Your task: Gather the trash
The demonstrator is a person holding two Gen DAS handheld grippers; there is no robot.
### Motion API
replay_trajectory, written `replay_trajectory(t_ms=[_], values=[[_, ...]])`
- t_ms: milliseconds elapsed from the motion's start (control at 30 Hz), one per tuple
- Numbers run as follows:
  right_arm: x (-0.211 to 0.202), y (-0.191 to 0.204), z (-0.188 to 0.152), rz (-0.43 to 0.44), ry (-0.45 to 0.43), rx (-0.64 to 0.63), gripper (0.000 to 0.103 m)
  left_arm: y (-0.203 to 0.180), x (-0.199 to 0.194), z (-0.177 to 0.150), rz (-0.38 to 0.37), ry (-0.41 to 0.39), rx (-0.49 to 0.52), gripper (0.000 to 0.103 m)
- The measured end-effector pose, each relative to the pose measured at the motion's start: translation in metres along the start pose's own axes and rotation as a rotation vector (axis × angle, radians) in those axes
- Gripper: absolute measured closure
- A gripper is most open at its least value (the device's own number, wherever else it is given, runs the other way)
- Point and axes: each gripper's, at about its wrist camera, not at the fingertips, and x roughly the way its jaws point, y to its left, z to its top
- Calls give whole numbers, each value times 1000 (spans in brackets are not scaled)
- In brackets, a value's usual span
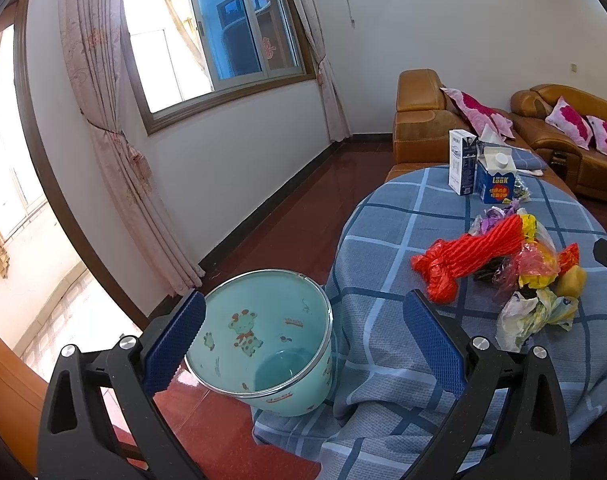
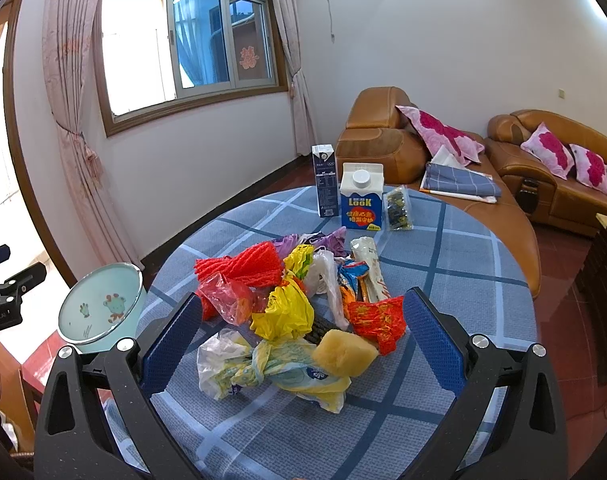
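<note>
A pile of trash lies on the round table with the blue checked cloth [image 2: 443, 248]: red foam netting [image 2: 243, 266], a yellow bag [image 2: 283, 312], a red wrapper [image 2: 377, 318], a yellow sponge [image 2: 343, 354] and a knotted white-and-yellow bag [image 2: 263, 372]. My right gripper [image 2: 303, 340] stands open around the near side of the pile, holding nothing. A pale green bin [image 1: 263, 336] with cartoon prints stands on the floor beside the table [image 1: 383, 280]; my left gripper [image 1: 303, 344] hangs open above it. From the left wrist, the netting [image 1: 475, 252] and pile sit right of the bin.
Two cartons [image 2: 361, 196] [image 2: 326, 180] and a small snack packet [image 2: 399, 208] stand at the table's far side. Brown leather sofas [image 2: 543, 168] with pink cushions fill the right. A window with curtains [image 2: 75, 128] is on the left wall, above red floor [image 1: 295, 216].
</note>
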Motion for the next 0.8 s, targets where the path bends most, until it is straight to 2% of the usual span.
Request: replay_trajectory(t_ms=[800], values=[[1, 0, -1, 0, 4, 1, 5, 1, 4, -2, 5, 10, 0, 6]])
